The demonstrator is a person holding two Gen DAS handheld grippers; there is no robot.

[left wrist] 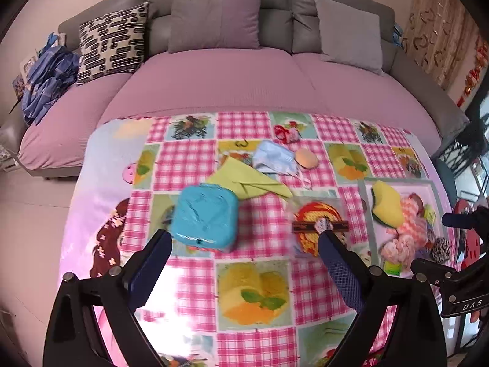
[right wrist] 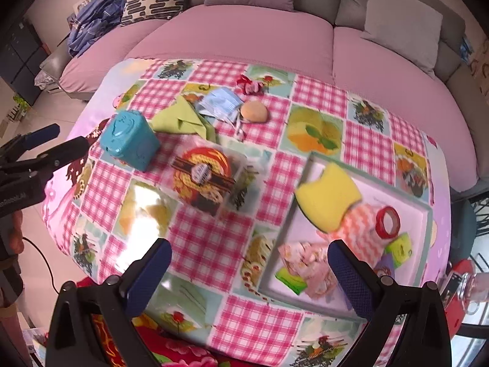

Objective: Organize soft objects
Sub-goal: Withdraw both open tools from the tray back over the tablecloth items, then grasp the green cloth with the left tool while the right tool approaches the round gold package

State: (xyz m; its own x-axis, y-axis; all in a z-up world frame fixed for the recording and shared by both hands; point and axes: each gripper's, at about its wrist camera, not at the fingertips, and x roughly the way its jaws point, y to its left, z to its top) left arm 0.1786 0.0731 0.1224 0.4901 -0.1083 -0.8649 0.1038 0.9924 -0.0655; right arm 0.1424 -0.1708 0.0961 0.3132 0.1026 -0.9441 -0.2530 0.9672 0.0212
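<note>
Both the left gripper (left wrist: 244, 241) and right gripper (right wrist: 249, 250) gaped wide, holding nothing. One yellow sponge (right wrist: 330, 197) lay in the one tray (right wrist: 308, 165) at right; one green cloth (right wrist: 183, 120) and one face mask (right wrist: 220, 102) sat upper centre.

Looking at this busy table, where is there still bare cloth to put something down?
The near part of the tablecloth, in front of the teal box and the wrapped pack of bands, is bare. So is the far right corner beyond the white tray. The tray is crowded, and the green cloth, face mask and puff cluster mid-table.
</note>
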